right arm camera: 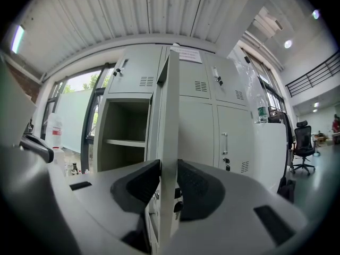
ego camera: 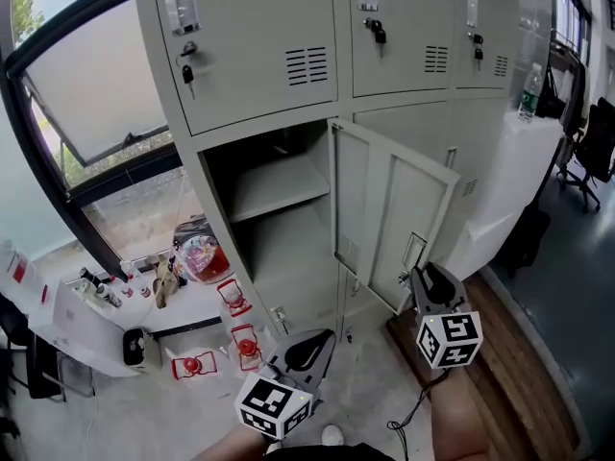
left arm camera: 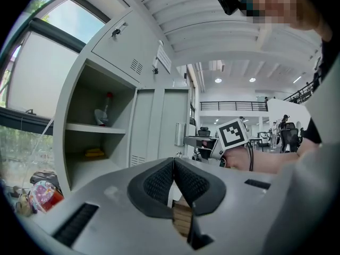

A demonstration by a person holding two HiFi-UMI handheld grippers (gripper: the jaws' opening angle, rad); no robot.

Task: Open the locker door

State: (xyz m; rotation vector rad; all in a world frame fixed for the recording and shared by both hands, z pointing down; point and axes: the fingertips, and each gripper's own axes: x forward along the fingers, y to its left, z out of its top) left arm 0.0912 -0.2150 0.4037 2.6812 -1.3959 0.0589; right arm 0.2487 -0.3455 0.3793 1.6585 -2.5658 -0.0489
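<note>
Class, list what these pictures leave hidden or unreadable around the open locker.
- Faces of the locker door: the right gripper view sees it edge-on, between the right tongs.
- Identity of the object on the upper shelf: left gripper view, too small.
- Print on the paper notice: right gripper view, too small to read.

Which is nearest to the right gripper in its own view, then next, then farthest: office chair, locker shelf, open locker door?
1. The locker door: edge between the right gripper's jaws.
2. The shelf: left, inside the open locker.
3. The office chair: far right, across the room.
</note>
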